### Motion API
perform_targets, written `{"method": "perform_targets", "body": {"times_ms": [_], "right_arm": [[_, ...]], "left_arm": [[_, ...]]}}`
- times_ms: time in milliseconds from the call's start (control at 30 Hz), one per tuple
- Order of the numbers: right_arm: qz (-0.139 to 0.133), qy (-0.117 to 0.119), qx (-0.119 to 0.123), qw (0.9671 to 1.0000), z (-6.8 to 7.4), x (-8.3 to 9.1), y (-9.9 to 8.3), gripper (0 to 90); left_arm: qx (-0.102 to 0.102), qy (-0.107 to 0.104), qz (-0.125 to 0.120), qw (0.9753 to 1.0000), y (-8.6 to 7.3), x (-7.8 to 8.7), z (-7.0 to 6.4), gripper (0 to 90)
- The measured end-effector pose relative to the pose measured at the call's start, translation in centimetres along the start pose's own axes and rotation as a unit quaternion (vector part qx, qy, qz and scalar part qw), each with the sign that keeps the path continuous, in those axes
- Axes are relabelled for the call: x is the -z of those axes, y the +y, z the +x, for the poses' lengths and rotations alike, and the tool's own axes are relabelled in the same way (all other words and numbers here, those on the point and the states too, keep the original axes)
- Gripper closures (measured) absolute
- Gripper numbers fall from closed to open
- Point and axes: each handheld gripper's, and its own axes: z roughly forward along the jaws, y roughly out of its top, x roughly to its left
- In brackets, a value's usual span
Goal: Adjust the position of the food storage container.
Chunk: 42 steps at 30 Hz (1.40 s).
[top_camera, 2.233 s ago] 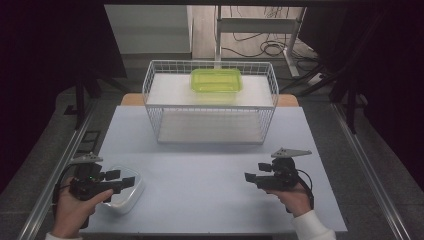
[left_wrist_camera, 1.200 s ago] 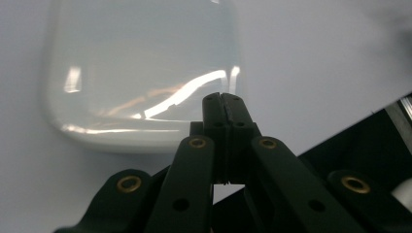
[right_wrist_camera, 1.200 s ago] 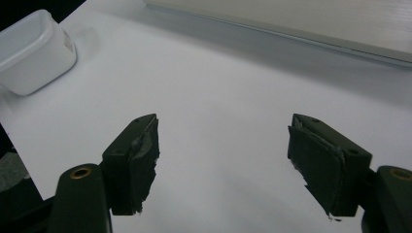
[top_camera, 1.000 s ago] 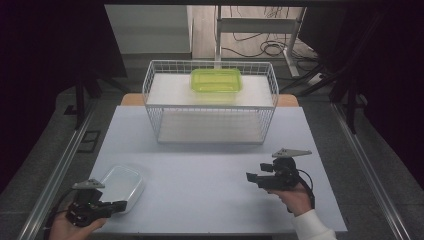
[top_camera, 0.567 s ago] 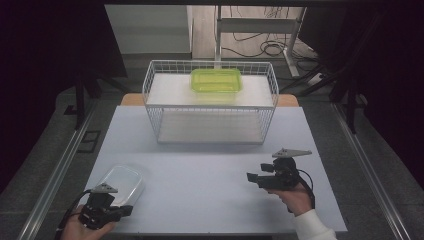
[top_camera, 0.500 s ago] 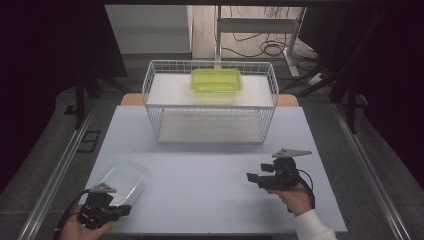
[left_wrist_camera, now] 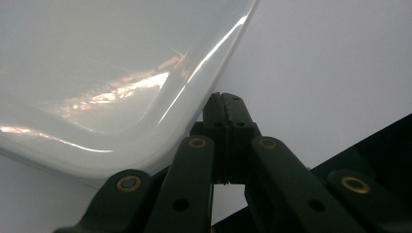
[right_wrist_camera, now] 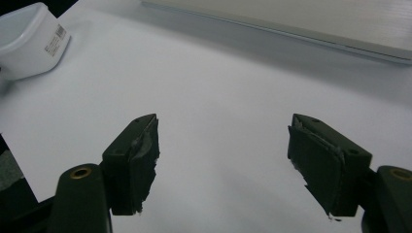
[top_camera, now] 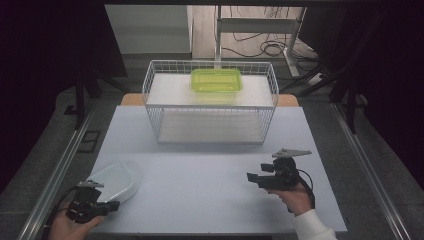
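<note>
Basket: white wire basket (top_camera: 210, 107) sits far-centre on the pale table (top_camera: 210, 190), green lidded plastic box (top_camera: 216, 80) on top. My left gripper (left_wrist_camera: 224, 104), jaws pressed together, is beside the glossy white plastic container (top_camera: 116, 180) at the near-left edge. My right gripper (right_wrist_camera: 221, 145) gapes wide over bare table.

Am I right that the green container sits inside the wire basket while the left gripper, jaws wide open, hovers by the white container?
Not quite: the left gripper's jaws are closed, as the left gripper view shows, beside the white container. The green container is indeed in the wire basket.
</note>
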Motion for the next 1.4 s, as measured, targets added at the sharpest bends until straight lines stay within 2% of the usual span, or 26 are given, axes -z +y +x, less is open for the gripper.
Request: {"method": "perform_targets", "body": {"times_ms": [133,200,267,333,467,600,667,867,933,1033,1400], "right_arm": [[-0.001,0.000,0.000,1.0000,0.0,0.0,0.0,26.8],[-0.002,-0.001,0.000,1.0000,0.0,0.1,0.0,26.9],[-0.003,-0.001,-0.001,1.0000,-0.1,0.1,0.0,26.9],[-0.002,-0.002,0.000,1.0000,-0.1,0.1,0.0,26.9],[-0.002,-0.002,0.000,1.0000,-0.1,0.1,0.0,26.8],[-0.003,-0.004,-0.001,1.0000,-0.2,0.2,0.0,26.8],[-0.004,-0.005,-0.001,1.0000,-0.3,0.2,0.0,26.9],[0.000,-0.010,0.000,1.0000,-0.3,0.1,0.0,26.9],[0.000,-0.009,0.000,1.0000,-0.4,0.1,0.0,26.8],[-0.001,-0.010,-0.001,0.9999,-0.4,0.1,-0.1,26.9],[0.004,-0.011,0.004,0.9999,-0.4,-0.1,-0.1,26.8]], "left_arm": [[-0.004,-0.004,-0.009,0.9999,-0.1,0.6,-0.3,89.4],[-0.002,-0.014,-0.041,0.9990,0.0,2.8,-0.3,89.4],[0.012,-0.014,-0.067,0.9976,0.2,4.4,0.5,89.4],[0.027,-0.004,-0.083,0.9962,0.3,5.7,1.5,89.4],[0.053,0.022,-0.083,0.9949,0.5,6.8,3.5,89.4],[0.088,0.039,-0.070,0.9929,0.3,6.4,5.9,89.5],[0.095,0.048,-0.059,0.9925,0.3,5.9,6.7,89.5],[0.116,0.076,-0.029,0.9900,0.1,4.4,8.0,89.4],[0.121,0.075,-0.024,0.9896,0.1,4.0,8.2,89.5],[0.119,0.069,-0.020,0.9903,0.2,3.6,8.2,89.4],[0.109,0.062,-0.009,0.9921,2.1,2.0,7.7,89.5]]}}
